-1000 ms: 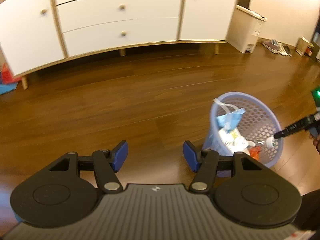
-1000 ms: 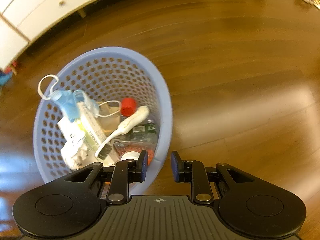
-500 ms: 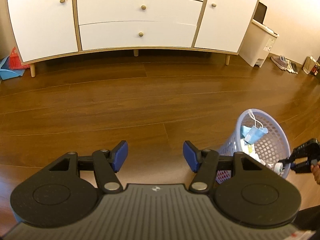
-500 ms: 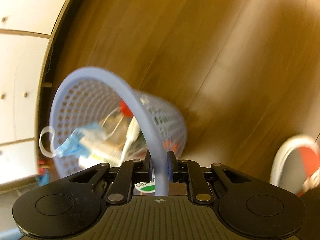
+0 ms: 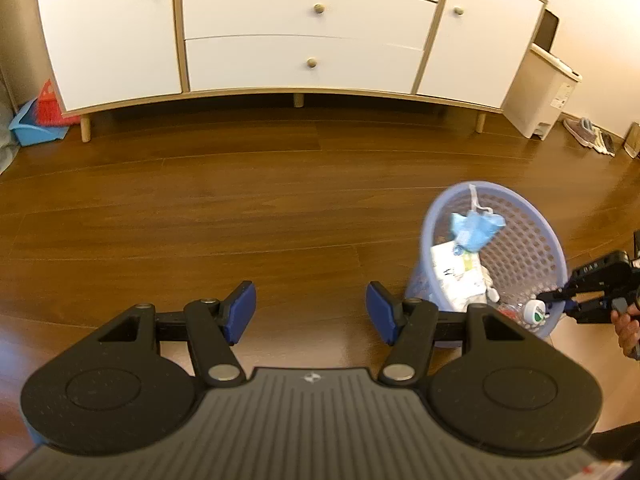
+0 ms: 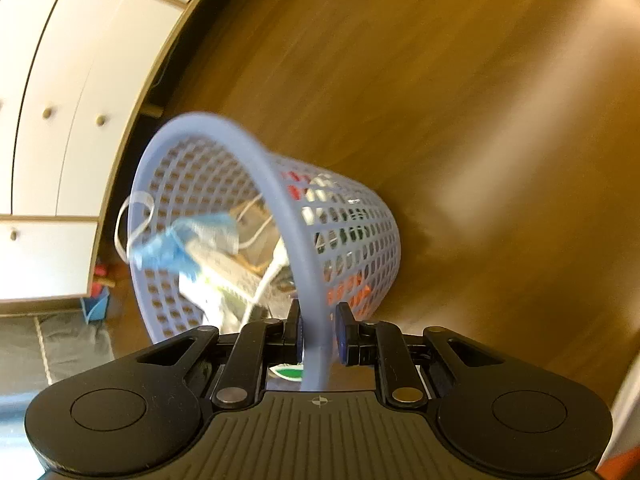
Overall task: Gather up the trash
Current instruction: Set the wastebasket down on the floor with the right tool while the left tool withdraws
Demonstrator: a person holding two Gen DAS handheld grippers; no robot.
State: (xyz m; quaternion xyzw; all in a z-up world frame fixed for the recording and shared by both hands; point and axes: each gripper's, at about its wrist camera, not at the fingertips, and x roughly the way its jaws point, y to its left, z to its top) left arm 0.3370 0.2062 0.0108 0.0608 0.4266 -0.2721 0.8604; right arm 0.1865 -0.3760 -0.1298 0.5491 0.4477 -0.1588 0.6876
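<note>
A lilac perforated plastic basket (image 5: 532, 240) stands on the wooden floor at the right of the left wrist view. It holds a blue face mask (image 5: 474, 226), white paper packaging (image 5: 456, 268) and a bottle with a green-and-white cap (image 5: 534, 312). My right gripper (image 5: 550, 298) reaches in from the right edge and is shut on the basket's near rim. In the right wrist view the rim runs between the fingers of the right gripper (image 6: 318, 330), the basket (image 6: 352, 232) looks tilted, and the mask (image 6: 172, 248) hangs inside. My left gripper (image 5: 310, 312) is open over bare floor, left of the basket.
A white sideboard (image 5: 304, 28) on short legs lines the far wall. A white pedal bin (image 5: 540, 92) and shoes (image 5: 588, 136) are at its right. A blue dustpan with a red brush (image 5: 36, 120) lies at its left. A hand (image 5: 628, 328) holds the right gripper.
My right gripper has closed on the basket's rim and rolled over, so the basket now looks tilted. The left gripper has drawn back and stayed open.
</note>
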